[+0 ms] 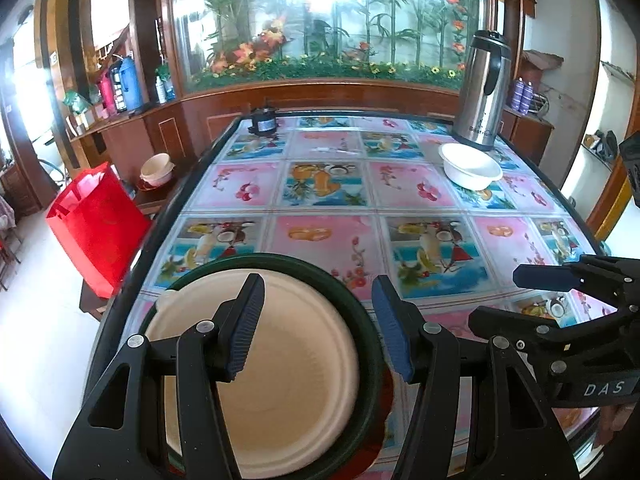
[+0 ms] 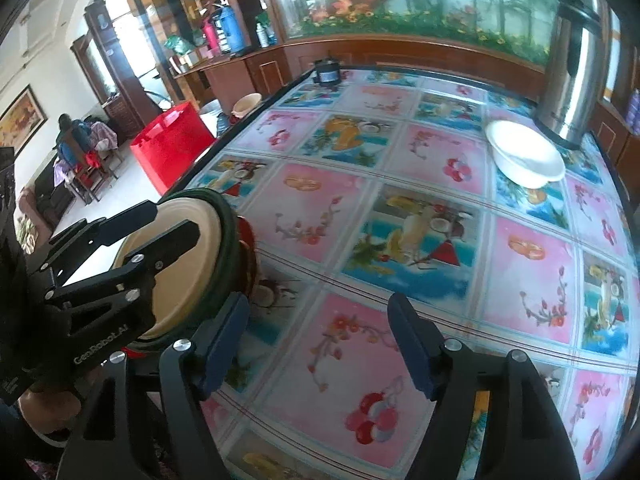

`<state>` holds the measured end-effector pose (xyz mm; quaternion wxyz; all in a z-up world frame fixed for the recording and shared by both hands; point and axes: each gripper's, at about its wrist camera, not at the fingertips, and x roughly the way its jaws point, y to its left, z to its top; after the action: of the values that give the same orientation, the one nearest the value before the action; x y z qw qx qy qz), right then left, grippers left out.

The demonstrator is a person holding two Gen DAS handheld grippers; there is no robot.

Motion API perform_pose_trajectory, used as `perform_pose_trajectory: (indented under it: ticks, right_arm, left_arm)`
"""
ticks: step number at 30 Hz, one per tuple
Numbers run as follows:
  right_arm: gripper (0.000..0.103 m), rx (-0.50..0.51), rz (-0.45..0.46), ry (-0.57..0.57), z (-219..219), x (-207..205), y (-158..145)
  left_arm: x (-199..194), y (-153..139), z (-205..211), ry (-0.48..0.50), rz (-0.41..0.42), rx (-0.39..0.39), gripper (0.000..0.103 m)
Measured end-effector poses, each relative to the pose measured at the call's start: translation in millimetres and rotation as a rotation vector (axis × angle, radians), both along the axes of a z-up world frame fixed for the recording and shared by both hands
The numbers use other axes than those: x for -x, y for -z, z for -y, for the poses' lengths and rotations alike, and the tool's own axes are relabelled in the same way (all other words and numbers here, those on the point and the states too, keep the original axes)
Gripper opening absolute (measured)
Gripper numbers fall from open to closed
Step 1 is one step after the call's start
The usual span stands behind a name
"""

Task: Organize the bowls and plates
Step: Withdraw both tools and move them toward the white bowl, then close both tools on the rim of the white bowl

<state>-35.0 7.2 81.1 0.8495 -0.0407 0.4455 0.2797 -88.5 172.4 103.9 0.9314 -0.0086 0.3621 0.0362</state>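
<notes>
Stack at lower left of the left wrist view: a cream moulded-fibre plate sat inside a dark green round plate, with something red beneath, at the near left corner of the worktop with a fruit-patterned glossy cover. A white shallow plastic bowl stood at upper right, just before a tall steel vacuum flask. Left tool hovered over the stack, jaws apart, nothing between them; whether a pad touched the cream plate could not be told. Right tool, jaws apart over bare cover, empty. Judged handling: cream plate light, slightly flexible, best pinched at the rim; green plate stiffer, probably heavier and breakable; bowl light, smooth, likely to slide, so grip its flared lip. Hidden: the red item's shape, the stack's near edge behind the tool, the bowl's inside. Right wrist view blurred.
</notes>
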Motion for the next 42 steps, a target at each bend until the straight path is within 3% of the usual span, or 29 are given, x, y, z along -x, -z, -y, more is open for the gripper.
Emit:
perform_pose_trajectory:
  ticks: [20,29,42]
  right_arm:
    - [0.074,0.029,-0.045,0.142,79,-43,14]
    - [0.074,0.029,-0.026,0.237,123,-87,4]
    - [0.074,-0.058,-0.051,0.344,174,-179,10]
  left_arm:
    - [-56,3,73,0.104,-0.069,0.046,0.056]
    - [-120,5,110,0.116,-0.125,0.116,0.056]
    - [-229,20,145,0.017,-0.182,0.217,0.056]
